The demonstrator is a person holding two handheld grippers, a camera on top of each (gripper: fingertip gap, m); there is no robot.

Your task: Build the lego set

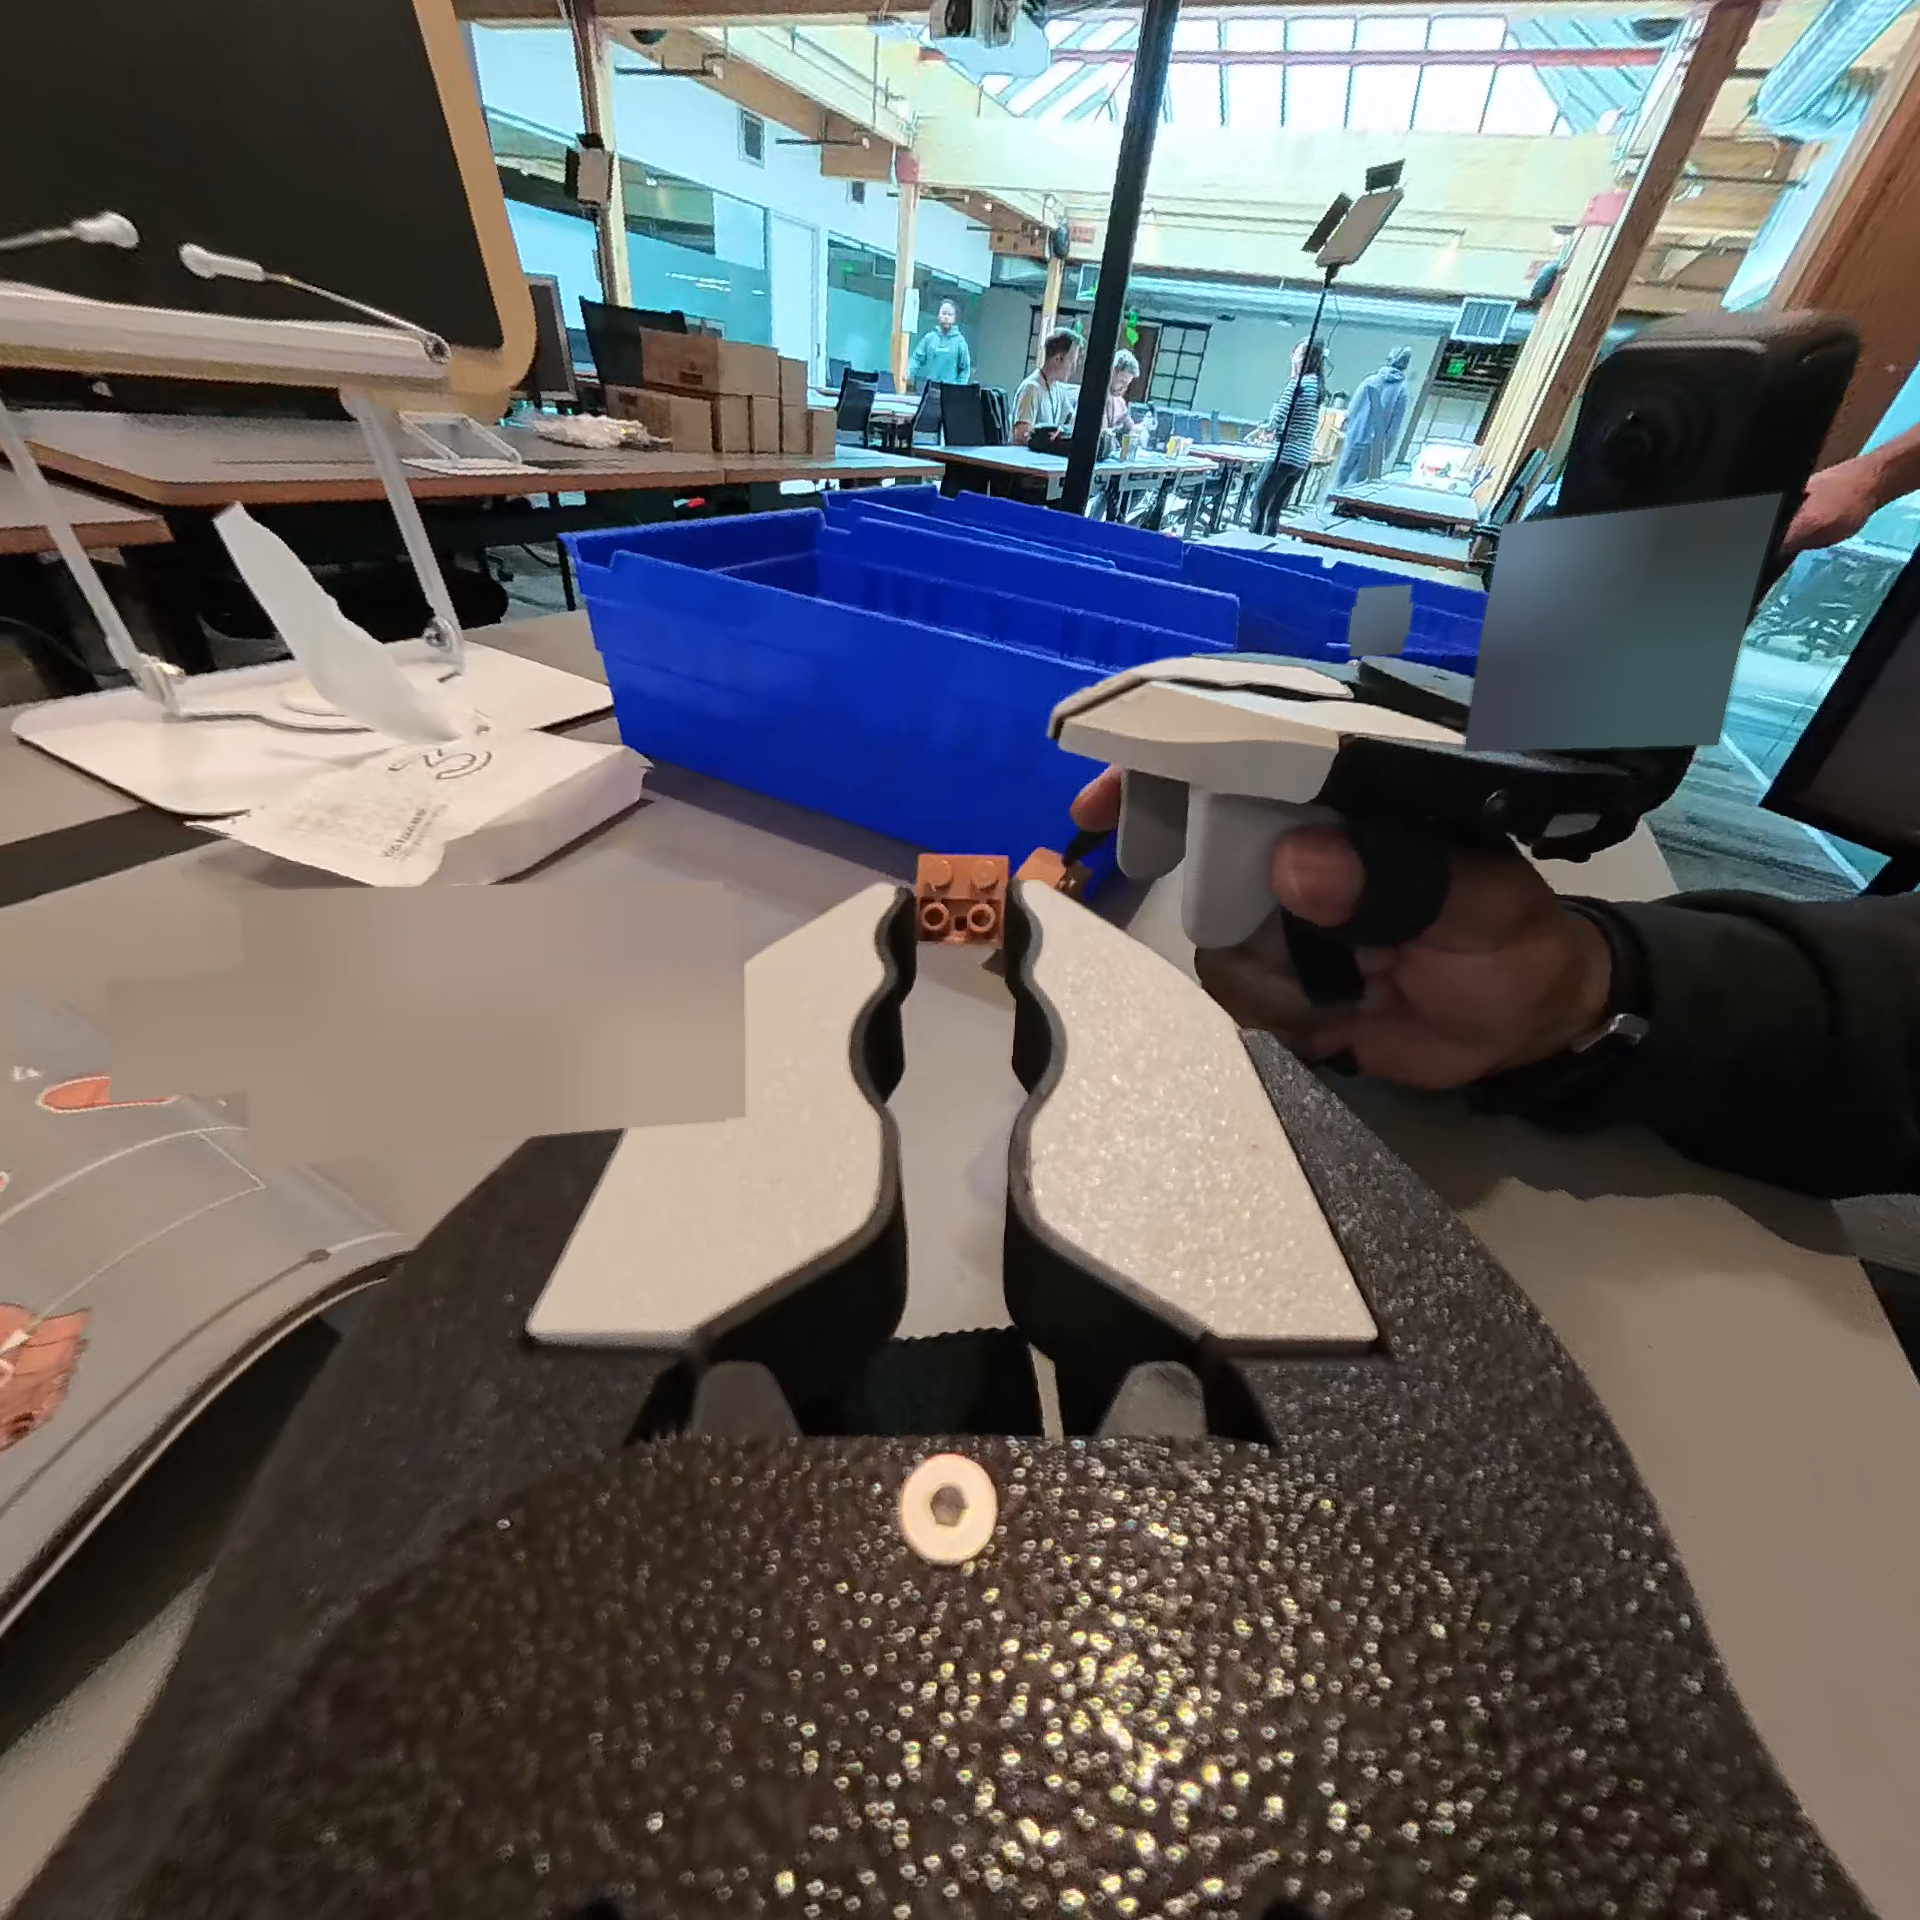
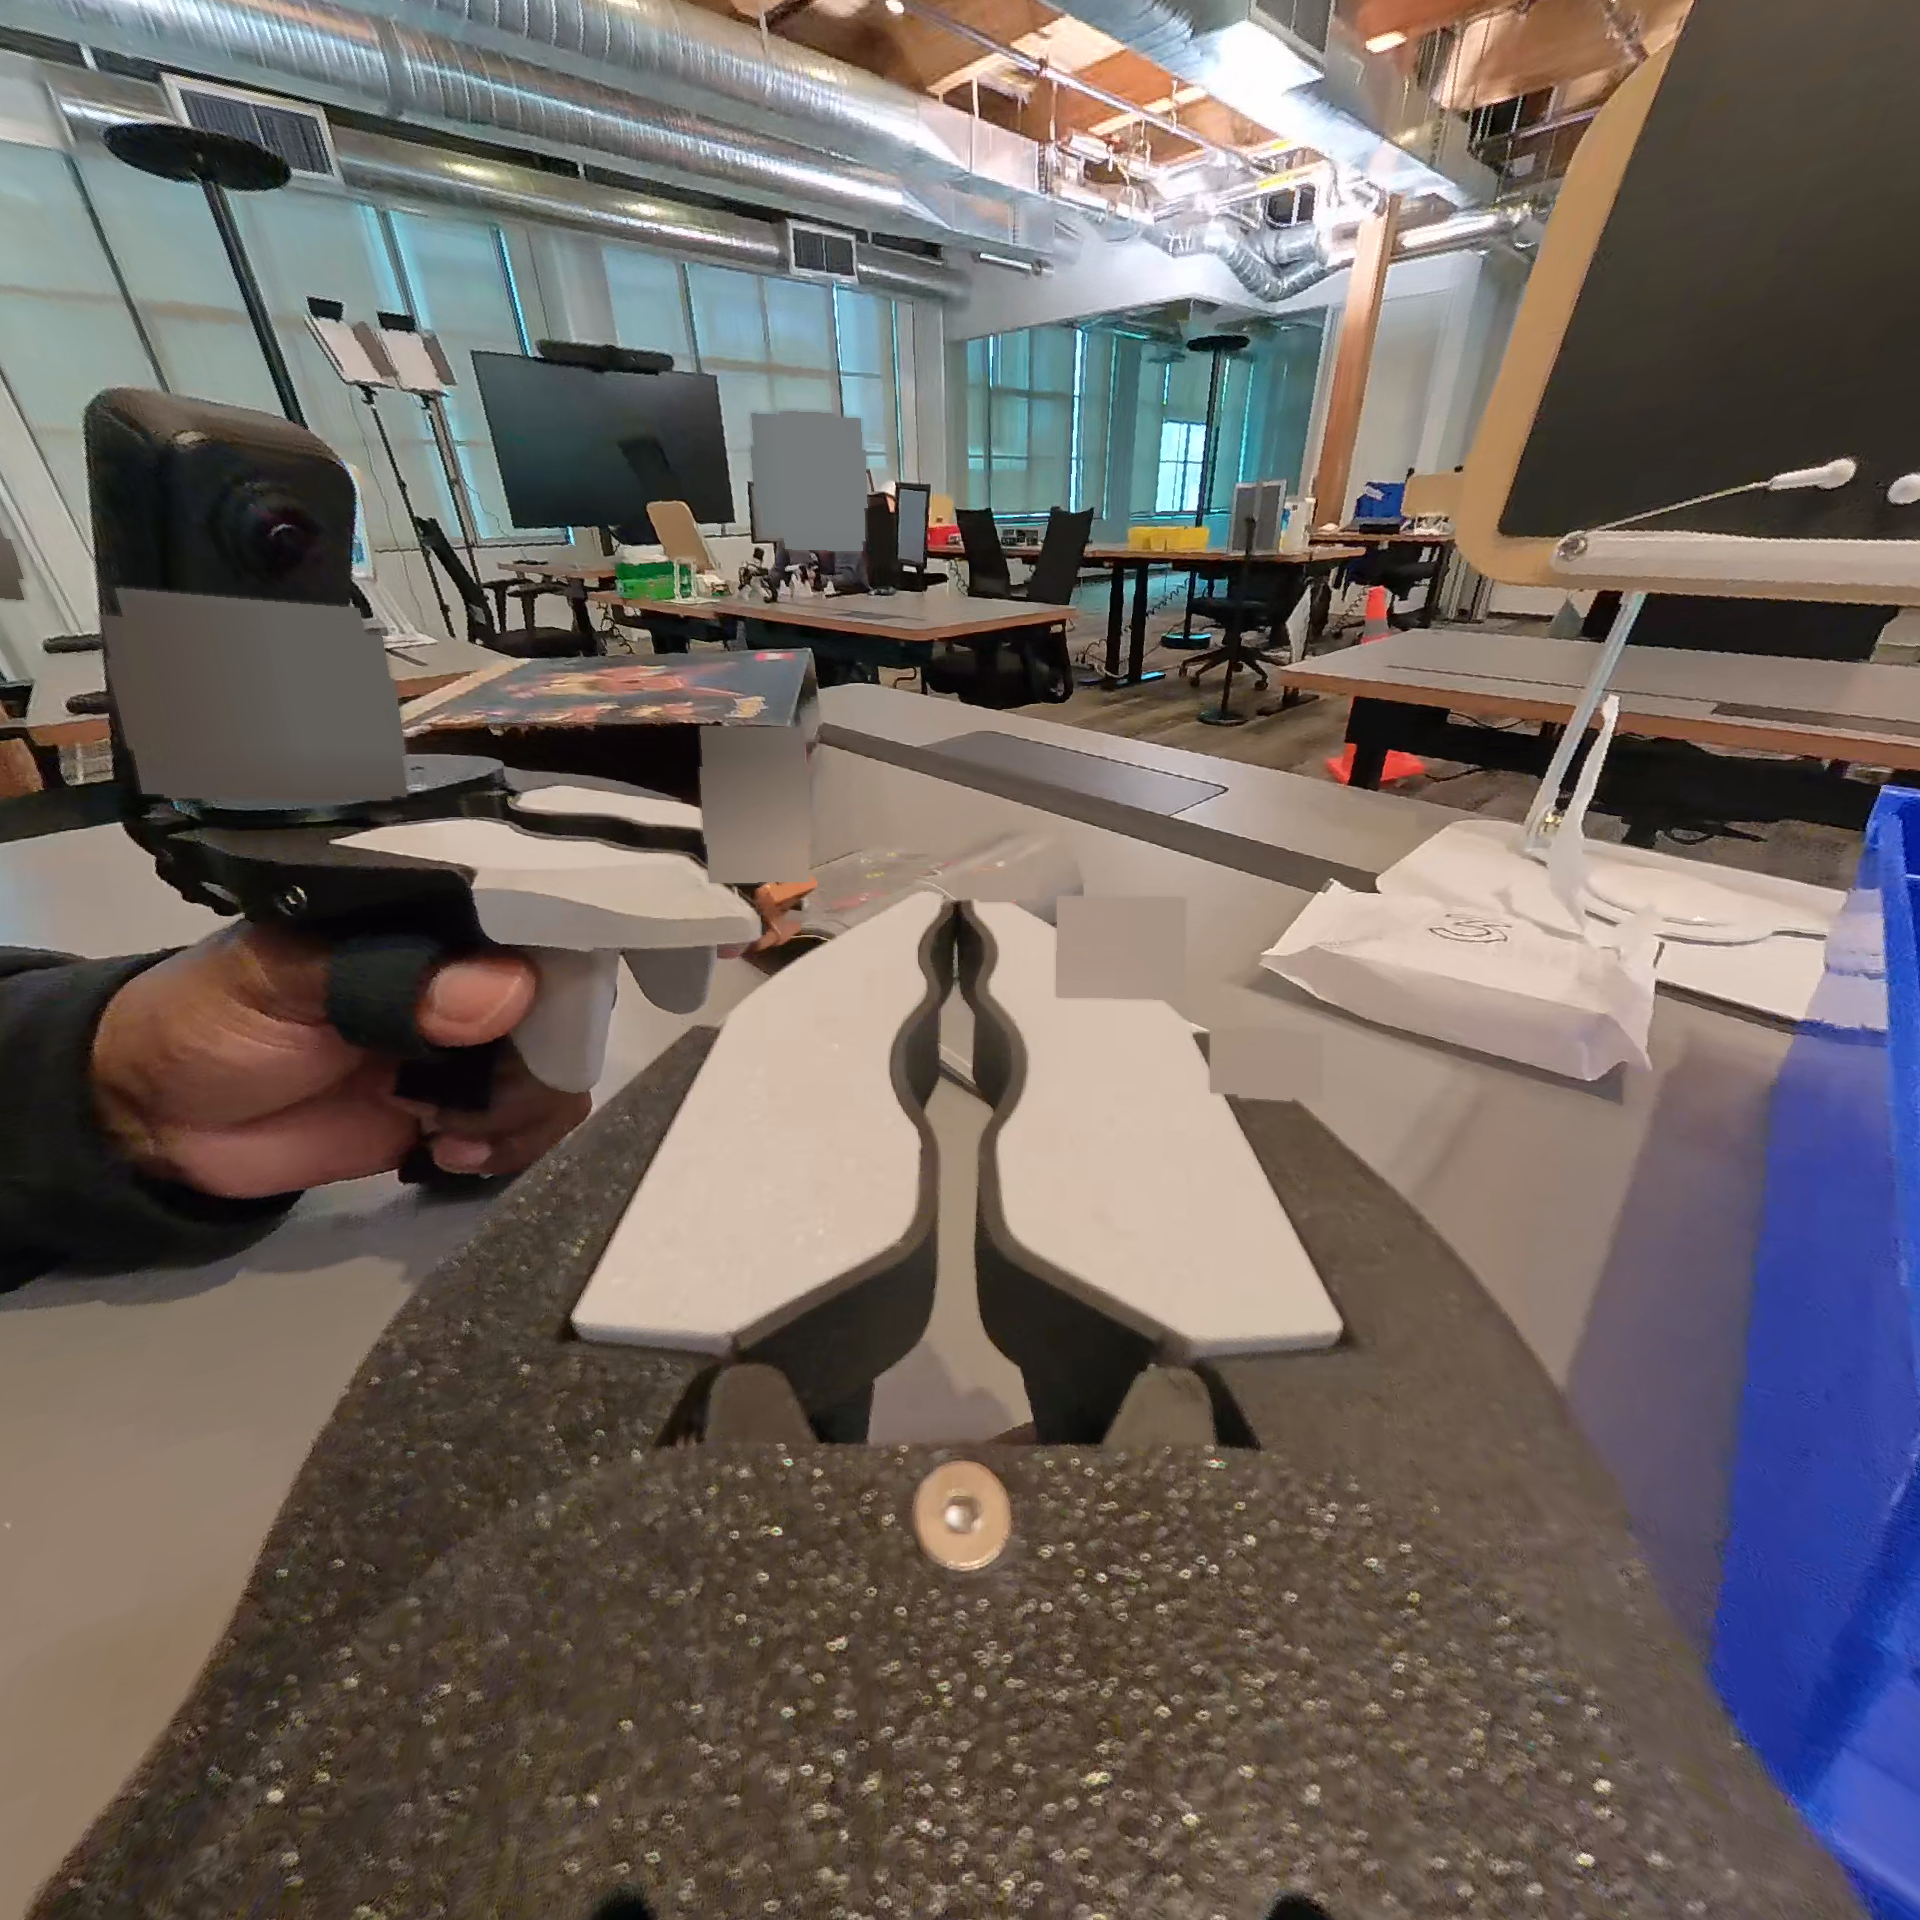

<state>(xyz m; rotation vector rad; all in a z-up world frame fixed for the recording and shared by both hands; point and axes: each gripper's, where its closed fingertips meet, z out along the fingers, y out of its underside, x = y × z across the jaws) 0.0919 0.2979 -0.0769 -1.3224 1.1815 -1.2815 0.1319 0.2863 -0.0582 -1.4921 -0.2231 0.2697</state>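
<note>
While clamped at the tips of the left gripper [image 1: 960,914], small orange-brown studded plastic brick [image 1: 960,902] held above grey tabletop [image 1: 644,862]. Right gripper [image 2: 957,920] at three o'clock, fingers pressed together, apparently bare. Blue plastic bin [image 1: 831,665] at twelve o'clock, nothing visibly placed inside.

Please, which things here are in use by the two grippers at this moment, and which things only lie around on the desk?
In use:
- left gripper, shut on the brown brick
- right gripper, shut, nothing between its tips
- second brown piece on the desk beside the held brick

Lying about:
- blue bin
- white paper bag
- open booklet
- white stand
</note>
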